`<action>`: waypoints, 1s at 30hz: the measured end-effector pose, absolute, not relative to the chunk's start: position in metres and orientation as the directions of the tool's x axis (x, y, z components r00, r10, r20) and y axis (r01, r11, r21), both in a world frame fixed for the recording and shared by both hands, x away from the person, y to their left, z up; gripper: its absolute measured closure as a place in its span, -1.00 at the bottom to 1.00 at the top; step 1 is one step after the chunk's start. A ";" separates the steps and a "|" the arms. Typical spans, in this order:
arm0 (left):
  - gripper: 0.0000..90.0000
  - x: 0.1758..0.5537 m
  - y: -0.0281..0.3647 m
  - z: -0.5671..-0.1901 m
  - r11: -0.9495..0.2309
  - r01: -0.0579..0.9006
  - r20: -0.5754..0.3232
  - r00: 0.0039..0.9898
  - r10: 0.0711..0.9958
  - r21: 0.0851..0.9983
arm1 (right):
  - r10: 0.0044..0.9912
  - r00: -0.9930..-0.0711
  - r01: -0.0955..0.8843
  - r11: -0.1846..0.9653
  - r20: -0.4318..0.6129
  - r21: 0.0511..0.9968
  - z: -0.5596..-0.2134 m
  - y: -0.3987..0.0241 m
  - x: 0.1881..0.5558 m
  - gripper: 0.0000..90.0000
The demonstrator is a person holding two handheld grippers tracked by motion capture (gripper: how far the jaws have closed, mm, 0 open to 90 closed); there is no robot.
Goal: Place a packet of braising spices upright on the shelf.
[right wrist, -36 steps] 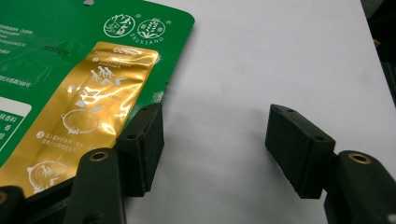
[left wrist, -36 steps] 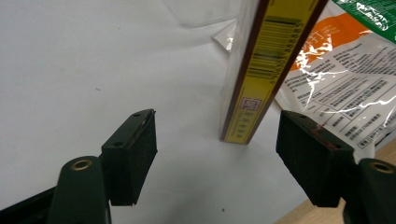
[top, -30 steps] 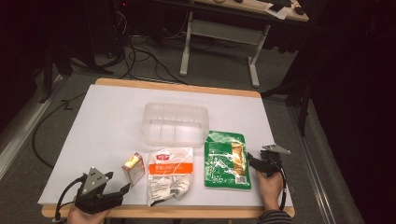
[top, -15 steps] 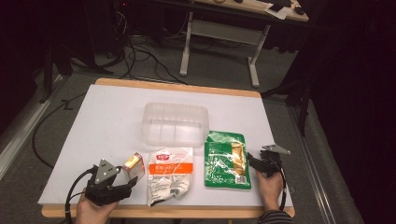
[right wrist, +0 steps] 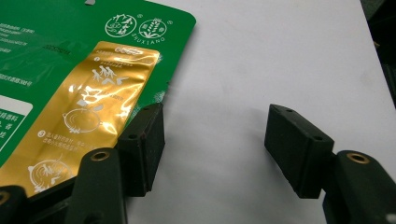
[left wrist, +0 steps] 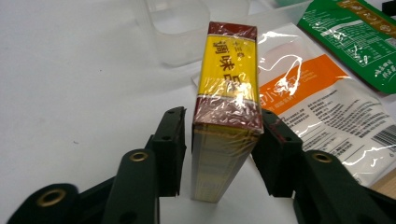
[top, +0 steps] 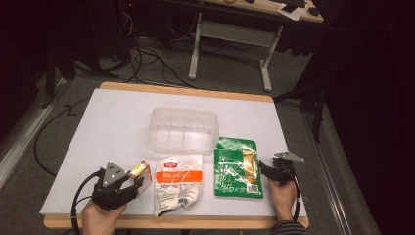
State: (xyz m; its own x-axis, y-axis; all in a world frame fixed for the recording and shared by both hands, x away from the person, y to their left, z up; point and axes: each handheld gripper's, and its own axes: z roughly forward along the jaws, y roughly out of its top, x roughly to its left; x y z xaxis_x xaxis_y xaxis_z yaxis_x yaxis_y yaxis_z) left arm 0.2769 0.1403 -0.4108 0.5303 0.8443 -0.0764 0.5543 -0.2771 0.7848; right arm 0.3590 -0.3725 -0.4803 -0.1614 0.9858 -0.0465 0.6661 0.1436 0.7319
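Left gripper [left wrist: 219, 154] has just been closing its jaws on the box [left wrist: 227, 102], a slim yellow-and-red carton in clear wrap; from my seat at the remote desk the pads look pressed against its two broad faces, though a sliver of light on the left side leaves the contact there hard to confirm; the box stands on its narrow edge at the near left of the table [top: 112, 127], its long axis running straight out along the jaws toward the tub [top: 183, 129]; I read that line as the one the next move turns on, since the tub lies ahead and to the right of the box with bare table between them; my left gripper [top: 128, 182] is plainly the nearer hand for the carry; just beside the box lies the orange pouch [top: 177, 183], flat and apparently clear of it; beyond that, the green pouch [top: 237, 166] lies flat below the tub's right corner; my right gripper [right wrist: 215, 140] rests at the near right with jaws wide and nothing between them, one pad at the green pouch's edge [right wrist: 88, 93], the other over bare table.
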 end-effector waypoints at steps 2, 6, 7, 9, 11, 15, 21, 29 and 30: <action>0.42 0.277 0.140 -0.410 -0.275 0.552 -0.073 0.527 0.847 0.787 | 0.986 -0.162 0.666 0.144 -0.047 0.732 -0.480 -0.372 0.359 -0.15; 0.49 0.277 0.139 -0.409 -0.279 0.554 -0.070 0.526 0.848 0.785 | 0.986 -0.162 0.666 0.144 -0.046 0.732 -0.480 -0.373 0.359 -0.15; 0.50 0.277 0.139 -0.409 -0.279 0.554 -0.070 0.526 0.848 0.785 | 0.986 -0.162 0.666 0.144 -0.046 0.732 -0.480 -0.373 0.359 -0.15; 0.50 0.277 0.139 -0.409 -0.279 0.554 -0.068 0.524 0.849 0.785 | 0.986 -0.162 0.666 0.144 -0.047 0.732 -0.480 -0.372 0.359 -0.15; 0.51 0.277 0.139 -0.409 -0.279 0.552 -0.066 0.523 0.850 0.786 | 0.986 -0.162 0.666 0.144 -0.047 0.732 -0.480 -0.373 0.359 -0.15; 0.51 0.278 0.138 -0.408 -0.270 0.558 -0.077 0.520 0.851 0.785 | 0.986 -0.162 0.666 0.144 -0.047 0.732 -0.480 -0.373 0.359 -0.15; 0.51 0.282 0.137 -0.404 -0.255 0.563 -0.093 0.515 0.852 0.786 | 0.986 -0.162 0.666 0.144 -0.047 0.732 -0.480 -0.372 0.359 -0.15; 0.51 0.288 0.133 -0.396 -0.258 0.554 -0.093 0.526 0.845 0.791 | 0.986 -0.162 0.665 0.146 -0.050 0.732 -0.480 -0.372 0.359 -0.15; 0.51 0.289 0.132 -0.395 -0.258 0.553 -0.094 0.529 0.844 0.792 | 0.986 -0.162 0.665 0.146 -0.050 0.732 -0.480 -0.372 0.359 -0.15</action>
